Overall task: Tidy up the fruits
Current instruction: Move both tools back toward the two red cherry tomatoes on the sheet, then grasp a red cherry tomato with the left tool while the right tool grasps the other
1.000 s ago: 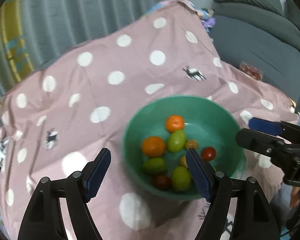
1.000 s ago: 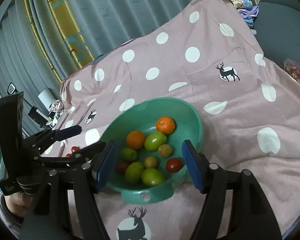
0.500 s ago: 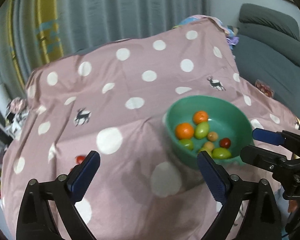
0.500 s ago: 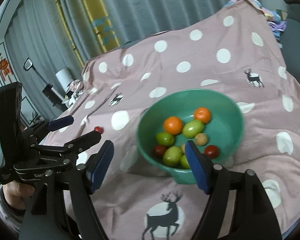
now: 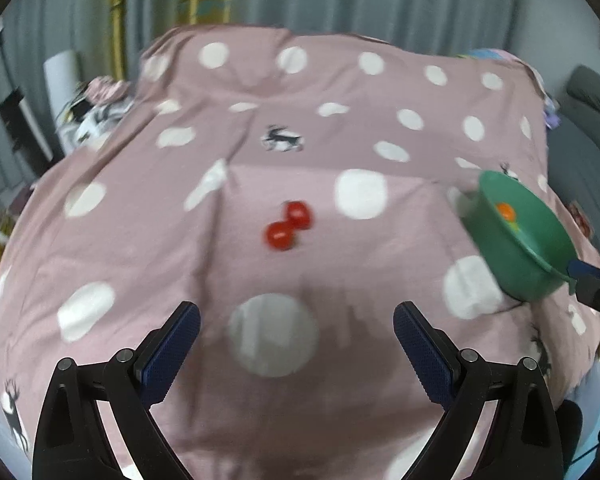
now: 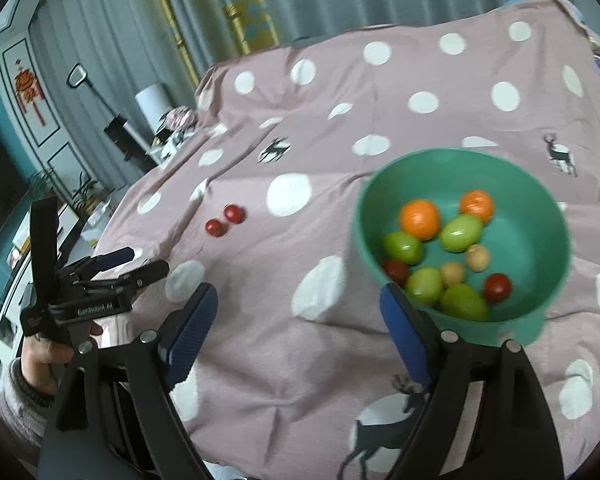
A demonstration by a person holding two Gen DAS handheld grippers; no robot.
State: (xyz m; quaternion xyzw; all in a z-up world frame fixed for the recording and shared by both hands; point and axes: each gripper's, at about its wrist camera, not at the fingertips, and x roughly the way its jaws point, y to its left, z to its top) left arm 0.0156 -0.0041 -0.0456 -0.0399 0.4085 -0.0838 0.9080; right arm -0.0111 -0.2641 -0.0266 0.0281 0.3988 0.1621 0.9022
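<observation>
Most fruit is already sitting in the round green plastic bowl, while two small red tomatoes are lying loose on the pink dotted cloth, with the left gripper gaping empty and the right gripper, jaws just widening, holding nothing.

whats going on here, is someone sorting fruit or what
A person is gathering fruit with a handheld claw in each hand. Most of it already sits in the green bowl: oranges, green fruits, small red ones. Two red tomatoes lie touching each other on the pink spotted cloth, outside the bowl. The left claw faces them, open and empty, its jaws having just been opening. The right claw, near the bowl, is also empty, with its jaws just opened wider.
</observation>
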